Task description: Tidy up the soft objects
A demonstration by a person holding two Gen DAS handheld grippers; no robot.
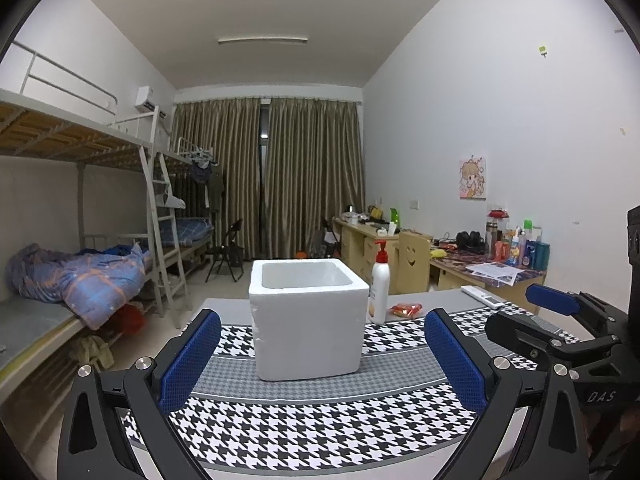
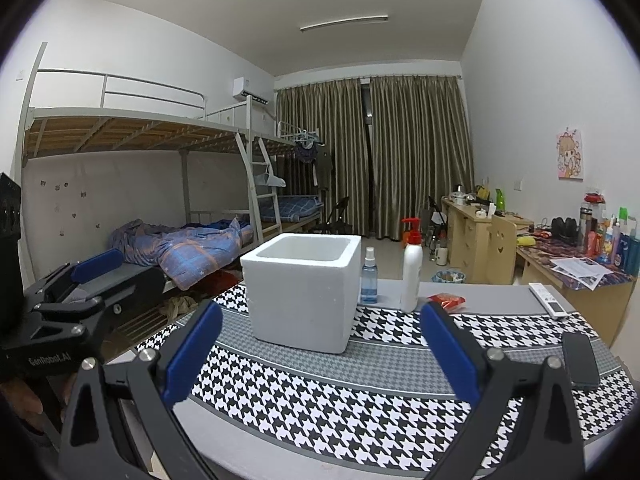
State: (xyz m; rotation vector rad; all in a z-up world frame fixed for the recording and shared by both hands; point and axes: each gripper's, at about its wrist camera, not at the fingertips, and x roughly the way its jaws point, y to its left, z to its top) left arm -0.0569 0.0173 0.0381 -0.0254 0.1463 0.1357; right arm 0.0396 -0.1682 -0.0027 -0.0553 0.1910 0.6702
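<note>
The left gripper [image 1: 322, 360] hovers with jaws apart and empty above the houndstooth cloth [image 1: 320, 432] on the tabletop. The white foam box [image 1: 308, 320] stands centred, a pump bottle [image 1: 379, 286] and red packet [image 1: 406, 310] just right. The right gripper [image 2: 320, 354] likewise gapes empty.

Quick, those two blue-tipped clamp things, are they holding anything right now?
Left hand-held gripper: open, holding nothing.
Right hand-held gripper: open, holding nothing.
Both point at the white foam box on the table.
</note>
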